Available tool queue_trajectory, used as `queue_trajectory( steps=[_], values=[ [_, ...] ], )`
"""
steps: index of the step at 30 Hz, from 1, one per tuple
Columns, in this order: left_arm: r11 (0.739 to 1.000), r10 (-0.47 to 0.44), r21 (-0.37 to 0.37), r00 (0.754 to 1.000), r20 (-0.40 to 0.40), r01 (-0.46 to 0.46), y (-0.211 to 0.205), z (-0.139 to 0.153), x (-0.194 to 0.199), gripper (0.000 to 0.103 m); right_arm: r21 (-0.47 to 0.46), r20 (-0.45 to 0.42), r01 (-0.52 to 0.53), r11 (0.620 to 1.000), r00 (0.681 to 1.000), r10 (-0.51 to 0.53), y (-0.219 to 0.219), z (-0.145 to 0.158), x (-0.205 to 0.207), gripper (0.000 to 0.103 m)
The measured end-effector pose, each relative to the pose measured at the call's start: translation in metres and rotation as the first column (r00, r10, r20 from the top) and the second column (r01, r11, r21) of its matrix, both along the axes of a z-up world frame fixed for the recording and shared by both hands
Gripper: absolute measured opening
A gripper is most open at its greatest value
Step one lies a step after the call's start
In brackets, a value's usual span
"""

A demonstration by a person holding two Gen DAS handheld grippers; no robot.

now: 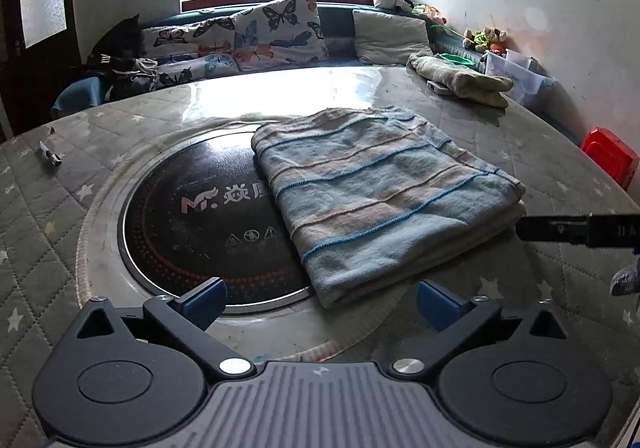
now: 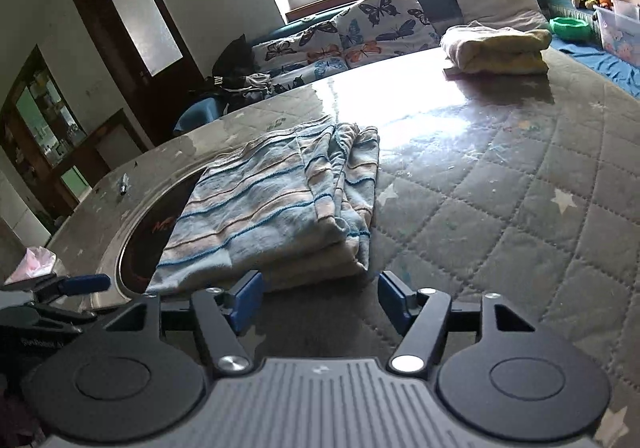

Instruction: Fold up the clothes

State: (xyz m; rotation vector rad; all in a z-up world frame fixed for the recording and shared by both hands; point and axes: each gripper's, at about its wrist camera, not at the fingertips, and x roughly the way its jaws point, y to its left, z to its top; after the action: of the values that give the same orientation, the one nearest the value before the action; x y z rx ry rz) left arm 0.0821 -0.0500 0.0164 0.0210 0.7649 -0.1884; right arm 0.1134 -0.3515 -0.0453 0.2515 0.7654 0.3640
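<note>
A blue and beige striped cloth [image 1: 380, 191] [image 2: 272, 207] lies folded into a thick rectangle on the quilted table cover [image 1: 36, 215], partly over a round black cooktop [image 1: 192, 215]. My left gripper [image 1: 320, 298] stands wide open just short of the cloth's near corner, its blue pads [image 1: 208, 296] touching nothing. In the right wrist view, my right gripper [image 2: 320, 294] is open at the cloth's near edge, with nothing pressed between its pads [image 2: 394, 296]. Each gripper shows at the edge of the other's view: the right gripper [image 1: 576, 230] and the left gripper [image 2: 80, 284].
A second folded, yellowish cloth [image 1: 460, 77] [image 2: 496, 47] sits at the table's far right. A small metal piece [image 1: 50, 153] lies at the left. Butterfly cushions [image 1: 276, 31], clear plastic boxes [image 1: 516, 67] and a red stool [image 1: 610, 153] stand beyond the table.
</note>
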Motion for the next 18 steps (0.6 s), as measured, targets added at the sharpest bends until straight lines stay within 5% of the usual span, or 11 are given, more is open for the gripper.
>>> queue_trajectory(
  steps=[18],
  values=[
    [0.999,0.017,-0.031,1.0,0.003,-0.017,0.003,0.003,0.007,0.103,-0.028,0.034,0.003,1.0,0.999,-0.002,0.013,0.006,0.001,0.093]
  ],
)
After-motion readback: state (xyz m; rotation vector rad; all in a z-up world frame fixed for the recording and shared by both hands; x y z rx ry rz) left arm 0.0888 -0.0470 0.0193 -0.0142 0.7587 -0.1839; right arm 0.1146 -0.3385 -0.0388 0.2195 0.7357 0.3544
